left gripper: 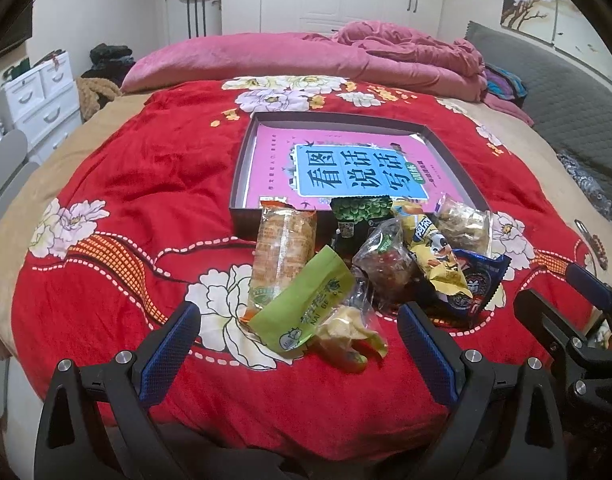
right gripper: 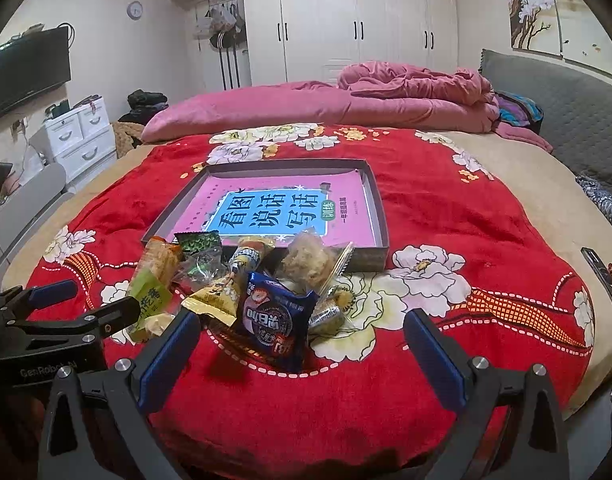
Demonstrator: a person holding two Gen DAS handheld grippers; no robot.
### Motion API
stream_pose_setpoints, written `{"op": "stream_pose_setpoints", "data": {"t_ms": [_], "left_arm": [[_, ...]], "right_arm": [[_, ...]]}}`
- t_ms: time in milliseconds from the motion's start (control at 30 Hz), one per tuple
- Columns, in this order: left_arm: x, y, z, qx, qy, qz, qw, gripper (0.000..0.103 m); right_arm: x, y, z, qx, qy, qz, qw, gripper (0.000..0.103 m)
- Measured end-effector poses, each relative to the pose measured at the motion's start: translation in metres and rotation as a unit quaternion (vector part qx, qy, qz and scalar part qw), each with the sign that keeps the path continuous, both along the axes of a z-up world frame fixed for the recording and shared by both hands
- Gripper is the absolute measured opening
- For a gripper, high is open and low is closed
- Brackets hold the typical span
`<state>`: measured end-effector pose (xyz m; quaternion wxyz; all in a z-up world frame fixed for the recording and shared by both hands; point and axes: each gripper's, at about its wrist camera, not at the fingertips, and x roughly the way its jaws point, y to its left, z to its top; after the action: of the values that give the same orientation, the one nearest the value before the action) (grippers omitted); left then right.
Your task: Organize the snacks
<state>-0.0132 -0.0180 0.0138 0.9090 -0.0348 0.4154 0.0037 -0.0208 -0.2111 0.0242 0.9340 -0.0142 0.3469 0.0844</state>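
A pile of snack packets lies on the red floral blanket, against the near wall of a shallow grey box that holds a pink book. The pile includes a light green packet, a clear biscuit pack, a dark green packet, a yellow packet and a blue packet. My left gripper stands open just short of the green packet. My right gripper is open with the blue packet standing between its fingers, untouched. Each gripper shows at the edge of the other's view.
A pink quilt and pillow lie at the far end of the bed. A grey headboard runs along the right. White drawers stand left of the bed. A dark flat device with beads lies at the right edge.
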Motion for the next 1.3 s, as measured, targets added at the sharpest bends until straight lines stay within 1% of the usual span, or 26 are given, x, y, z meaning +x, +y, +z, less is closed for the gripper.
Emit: {"op": "stream_pose_setpoints", "data": {"t_ms": [1133,1300], "left_arm": [[-0.0008,0.0006,-0.0018,-0.004,0.004,-0.004,1.0000,0.099],[0.0013,0.0053,-0.0058,-0.014,0.012,0.001,0.9998,0.099]], "right_arm": [[0.0012,0.0018,-0.0057,-0.004,0.010,0.001,1.000,0.103],[0.0034,0.0019,-0.0072,-0.002,0.015,0.000,1.000,0.103]]}}
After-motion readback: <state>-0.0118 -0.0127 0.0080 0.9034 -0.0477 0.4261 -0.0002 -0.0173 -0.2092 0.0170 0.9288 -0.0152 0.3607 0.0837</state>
